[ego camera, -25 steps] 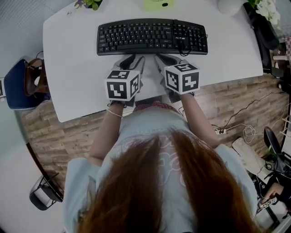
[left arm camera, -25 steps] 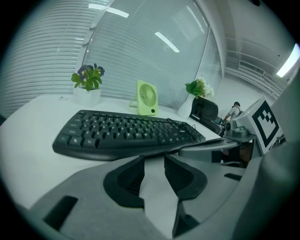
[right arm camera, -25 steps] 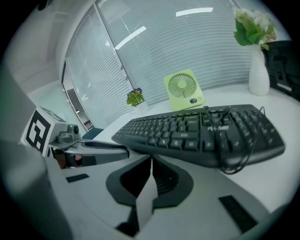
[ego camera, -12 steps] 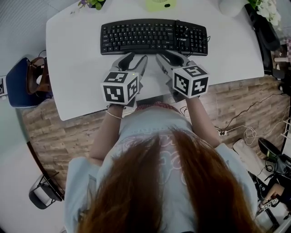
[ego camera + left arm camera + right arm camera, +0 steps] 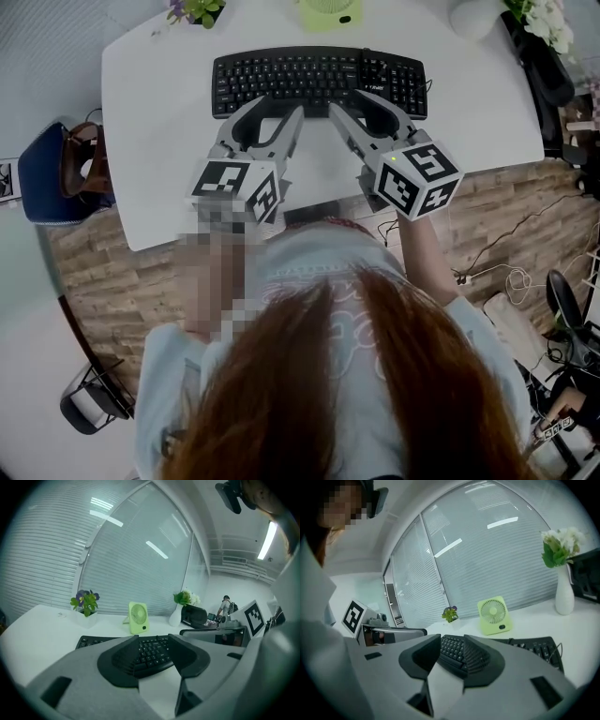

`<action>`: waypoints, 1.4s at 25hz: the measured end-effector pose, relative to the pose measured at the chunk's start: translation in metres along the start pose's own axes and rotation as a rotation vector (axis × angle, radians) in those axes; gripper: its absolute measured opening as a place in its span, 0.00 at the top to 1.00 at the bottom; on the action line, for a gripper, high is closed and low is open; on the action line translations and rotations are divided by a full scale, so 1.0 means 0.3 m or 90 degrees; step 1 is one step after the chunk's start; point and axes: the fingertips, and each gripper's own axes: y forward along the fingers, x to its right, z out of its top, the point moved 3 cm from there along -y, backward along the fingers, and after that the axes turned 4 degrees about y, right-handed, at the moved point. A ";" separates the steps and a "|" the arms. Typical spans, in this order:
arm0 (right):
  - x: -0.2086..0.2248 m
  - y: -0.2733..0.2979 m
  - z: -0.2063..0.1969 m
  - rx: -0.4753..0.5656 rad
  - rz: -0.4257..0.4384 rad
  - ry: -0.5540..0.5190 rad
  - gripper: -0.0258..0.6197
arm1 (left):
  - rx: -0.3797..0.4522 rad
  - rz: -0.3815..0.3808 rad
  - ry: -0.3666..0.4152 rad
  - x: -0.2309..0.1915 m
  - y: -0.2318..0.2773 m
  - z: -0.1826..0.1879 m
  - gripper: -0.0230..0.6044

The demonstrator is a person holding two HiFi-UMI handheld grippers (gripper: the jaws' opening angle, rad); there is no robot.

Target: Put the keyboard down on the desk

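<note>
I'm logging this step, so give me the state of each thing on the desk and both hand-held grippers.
keyboard: flat on the desk, keys up
left hand-held gripper: open, holding nothing
right hand-held gripper: open, holding nothing
fan: upright
vase: upright, flowers in it

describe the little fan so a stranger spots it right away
Start at the white desk and its black keyboard. Behind the keyboard stands the fan: the only lime-green thing, squarish, between a potted plant and a white vase.
</note>
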 end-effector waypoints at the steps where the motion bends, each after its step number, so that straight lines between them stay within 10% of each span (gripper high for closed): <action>1: -0.009 -0.010 0.020 0.011 0.002 -0.006 0.72 | 0.011 0.000 0.004 0.004 -0.006 0.018 0.69; 35: -0.174 -0.184 0.347 0.183 0.053 -0.117 0.71 | 0.171 -0.060 0.100 0.129 -0.158 0.353 0.69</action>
